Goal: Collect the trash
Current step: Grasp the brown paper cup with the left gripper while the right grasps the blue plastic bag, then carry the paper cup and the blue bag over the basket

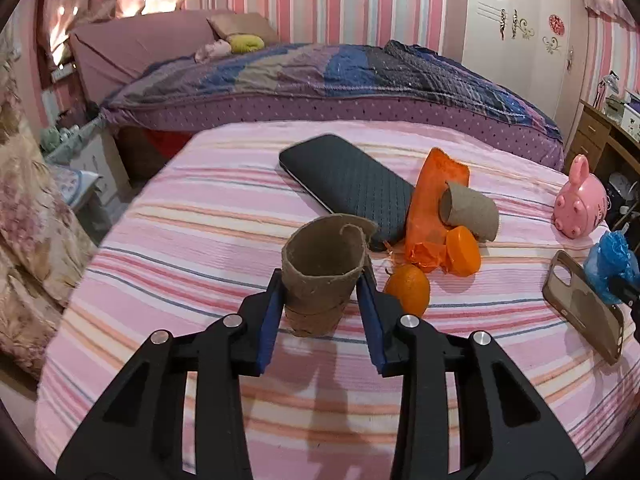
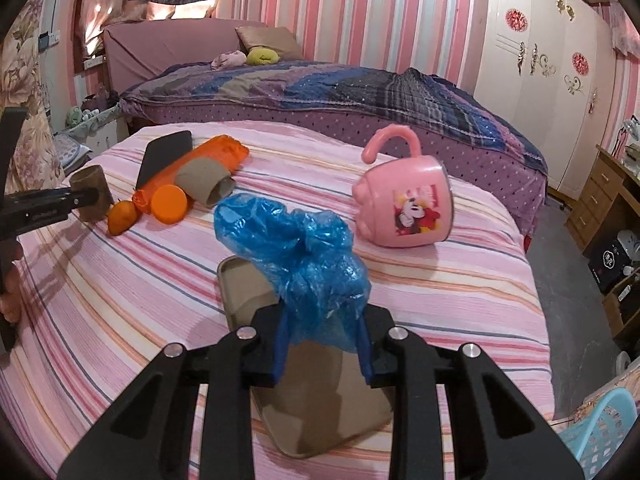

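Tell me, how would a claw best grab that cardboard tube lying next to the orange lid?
Probably across its round body, near the middle. The cardboard tube lies on its side, leaning on the orange pouch, with the orange lid at its front. Coming from above, fingers either side of its curved wall, looks clearest.

Both wrist views look down close over the striped table [image 1: 200, 216], sharing the orange clutter.

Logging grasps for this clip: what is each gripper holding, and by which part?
Left gripper: brown fibre cup, gripped across its side walls. Right gripper: crumpled blue plastic bag, pinched at its lower end.
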`<state>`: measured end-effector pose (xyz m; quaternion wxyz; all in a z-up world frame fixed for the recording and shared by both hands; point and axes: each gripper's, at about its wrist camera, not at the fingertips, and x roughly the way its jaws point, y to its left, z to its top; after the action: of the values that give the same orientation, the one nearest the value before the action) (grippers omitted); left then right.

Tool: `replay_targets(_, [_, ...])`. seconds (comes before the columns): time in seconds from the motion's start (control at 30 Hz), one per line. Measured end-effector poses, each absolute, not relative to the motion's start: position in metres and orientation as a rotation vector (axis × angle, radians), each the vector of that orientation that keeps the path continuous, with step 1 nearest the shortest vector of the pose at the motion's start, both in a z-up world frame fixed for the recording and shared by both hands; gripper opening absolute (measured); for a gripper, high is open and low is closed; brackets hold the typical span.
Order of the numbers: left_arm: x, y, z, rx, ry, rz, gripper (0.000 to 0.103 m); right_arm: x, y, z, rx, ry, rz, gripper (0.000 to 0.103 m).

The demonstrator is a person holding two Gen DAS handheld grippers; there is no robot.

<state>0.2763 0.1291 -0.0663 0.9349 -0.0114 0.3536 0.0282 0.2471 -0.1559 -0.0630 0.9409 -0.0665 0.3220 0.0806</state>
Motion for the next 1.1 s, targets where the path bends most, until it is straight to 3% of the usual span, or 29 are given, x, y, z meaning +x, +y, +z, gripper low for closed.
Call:
replay_targets(0.6, [0.182,0.093,-0.040,0.007,0.651,0.144,0.035,0.188,-0.185,-0.052,-0.112,0.640,0.158,0.028])
replay_targets(1.1, [0.120,0.016,-0.052,0.004,0.642,0.066,0.035,0.111,-0.284,-0.031,-0.049,0.579,-0.001,0.028])
